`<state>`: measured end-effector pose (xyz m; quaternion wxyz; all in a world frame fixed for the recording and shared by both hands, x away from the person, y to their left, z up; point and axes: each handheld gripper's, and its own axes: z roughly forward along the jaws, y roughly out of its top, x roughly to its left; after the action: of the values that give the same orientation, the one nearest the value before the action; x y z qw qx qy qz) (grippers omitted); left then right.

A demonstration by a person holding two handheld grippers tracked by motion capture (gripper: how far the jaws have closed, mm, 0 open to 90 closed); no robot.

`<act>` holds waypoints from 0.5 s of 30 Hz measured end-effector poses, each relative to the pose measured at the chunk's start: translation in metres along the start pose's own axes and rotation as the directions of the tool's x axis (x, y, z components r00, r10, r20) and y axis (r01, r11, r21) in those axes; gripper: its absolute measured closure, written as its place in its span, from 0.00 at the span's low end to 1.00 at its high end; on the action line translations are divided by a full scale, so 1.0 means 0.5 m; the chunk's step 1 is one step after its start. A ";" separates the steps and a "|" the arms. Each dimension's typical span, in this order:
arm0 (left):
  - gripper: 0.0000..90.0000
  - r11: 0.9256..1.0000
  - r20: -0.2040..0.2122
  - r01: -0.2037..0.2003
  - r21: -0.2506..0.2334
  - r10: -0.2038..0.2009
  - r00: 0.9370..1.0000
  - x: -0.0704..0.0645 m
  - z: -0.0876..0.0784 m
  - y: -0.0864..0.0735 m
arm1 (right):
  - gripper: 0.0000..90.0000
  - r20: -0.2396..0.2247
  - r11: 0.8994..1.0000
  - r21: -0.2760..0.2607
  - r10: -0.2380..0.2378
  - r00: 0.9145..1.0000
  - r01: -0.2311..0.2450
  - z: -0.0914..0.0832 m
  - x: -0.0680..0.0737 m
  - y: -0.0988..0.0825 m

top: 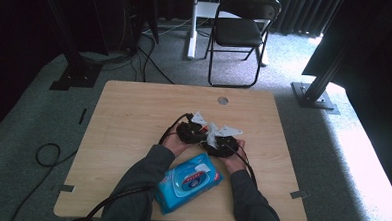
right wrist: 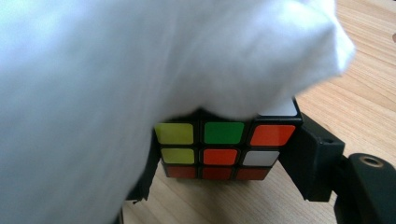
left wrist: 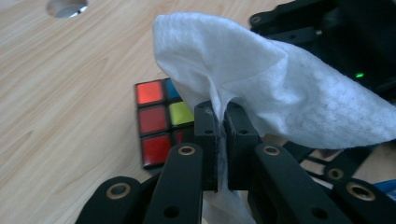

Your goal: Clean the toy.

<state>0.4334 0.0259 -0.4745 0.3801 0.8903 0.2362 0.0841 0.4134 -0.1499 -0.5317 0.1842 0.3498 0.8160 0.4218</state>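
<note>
My left gripper (left wrist: 221, 116) is shut on a white wet wipe (left wrist: 280, 93), pinching a fold of it between its black jaws. The wipe drapes over a colour cube (left wrist: 156, 126) that sits just beyond on the wooden table. The cube (right wrist: 224, 149) stands between the jaws of my right gripper (right wrist: 224, 158), which is shut on it; one finger (right wrist: 310, 158) presses its right side, while the wipe (right wrist: 140, 70) hides the other finger and the cube's top. In the high view the left gripper (top: 190, 130) and right gripper (top: 223, 144) meet mid-table with the wipe (top: 212, 135) between them.
A blue wet-wipe pack (top: 188, 182) lies near the table's front edge, between the person's forearms. The wooden table (top: 134, 113) has a cable hole (top: 223, 100) at the back. A black folding chair (top: 240, 32) stands beyond the table. Cables trail on the floor at left.
</note>
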 end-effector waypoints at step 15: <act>0.95 1.000 -0.003 -0.018 -0.002 0.018 1.000 -0.003 0.007 0.004 | 0.38 -0.013 1.000 0.002 -0.008 1.000 0.008 0.006 0.010 0.000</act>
<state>0.4339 0.0216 -0.4756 0.3797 0.8919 0.2287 0.0891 0.4119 -0.1448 -0.5333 0.1804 0.3441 0.8188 0.4226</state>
